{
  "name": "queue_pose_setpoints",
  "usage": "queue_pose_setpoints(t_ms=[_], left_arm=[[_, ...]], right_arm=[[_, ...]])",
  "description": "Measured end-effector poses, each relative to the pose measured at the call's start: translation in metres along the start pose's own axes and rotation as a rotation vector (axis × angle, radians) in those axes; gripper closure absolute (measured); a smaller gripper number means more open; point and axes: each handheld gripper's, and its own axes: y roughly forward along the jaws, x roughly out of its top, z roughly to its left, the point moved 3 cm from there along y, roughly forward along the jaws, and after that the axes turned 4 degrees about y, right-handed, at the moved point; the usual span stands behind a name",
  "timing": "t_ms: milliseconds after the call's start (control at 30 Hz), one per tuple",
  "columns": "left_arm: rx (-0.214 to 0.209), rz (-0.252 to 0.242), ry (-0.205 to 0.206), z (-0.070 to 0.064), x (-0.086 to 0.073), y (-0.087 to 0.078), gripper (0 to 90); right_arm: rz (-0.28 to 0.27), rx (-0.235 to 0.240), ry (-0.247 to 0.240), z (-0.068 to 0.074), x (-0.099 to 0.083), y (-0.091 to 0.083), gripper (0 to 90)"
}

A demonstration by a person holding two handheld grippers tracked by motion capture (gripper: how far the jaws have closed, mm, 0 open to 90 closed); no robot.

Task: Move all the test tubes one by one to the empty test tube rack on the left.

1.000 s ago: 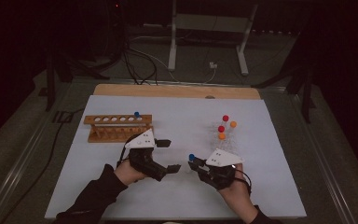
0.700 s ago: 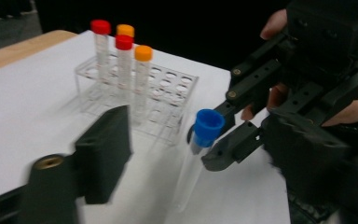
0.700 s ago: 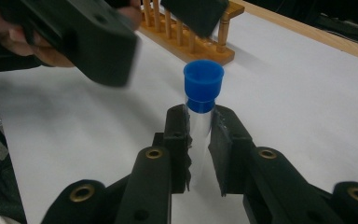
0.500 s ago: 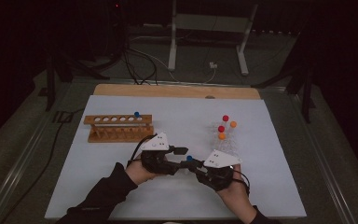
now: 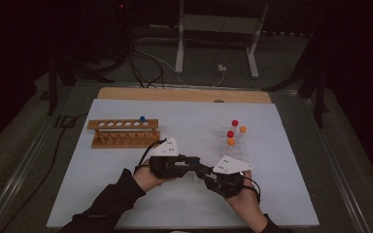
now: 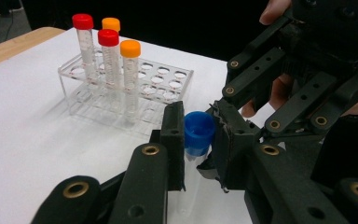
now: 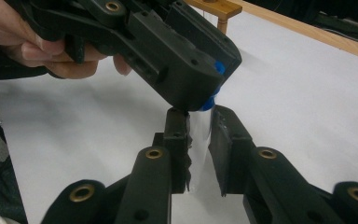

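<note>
A clear tube with a blue cap [image 6: 199, 132] is held between both grippers at the front middle of the white mat. My left gripper [image 6: 199, 140] is shut on the blue cap. My right gripper [image 7: 198, 140] is shut on the tube's clear body [image 7: 199, 128], just below the cap [image 7: 217, 70]. In the high view the left gripper [image 5: 200, 167] and the right gripper [image 5: 207, 174] meet tip to tip, and the tube is hidden between them.
A wooden rack [image 5: 124, 132] at the left holds one blue-capped tube [image 5: 142, 118]. A clear plastic rack [image 6: 168, 77] at the right holds red-capped [image 6: 82, 28] and orange-capped tubes [image 6: 130, 51]. A wooden board [image 5: 184, 93] borders the mat's far edge.
My left gripper has moved right to meet the right gripper and has shut on the blue cap. The right gripper has stayed close to its place with the tube.
</note>
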Motion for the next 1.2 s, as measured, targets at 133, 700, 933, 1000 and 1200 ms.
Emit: queue_pose_setpoints(t_ms=[133, 700, 933, 1000, 1200], left_arm=[[0.027, 0.002, 0.009, 0.002, 0.001, -0.004, 77.0], [0.217, -0.017, -0.019, 0.036, 0.005, -0.075, 77.2], [0.313, -0.03, -0.03, 0.053, 0.006, -0.106, 77.1], [0.347, -0.031, -0.031, 0.059, 0.007, -0.117, 77.2], [0.43, -0.048, -0.052, 0.079, 0.01, -0.144, 77.2]], right_arm=[[-0.014, -0.008, -0.011, 0.0, 0.0, -0.002, 76.6], [-0.076, 0.007, 0.029, -0.009, 0.003, -0.008, 36.4], [-0.096, -0.016, 0.045, -0.009, 0.003, -0.009, 13.1], [-0.107, -0.027, 0.055, -0.011, 0.003, -0.009, 7.4], [-0.113, 0.021, 0.051, -0.011, 0.003, -0.013, 0.0]])
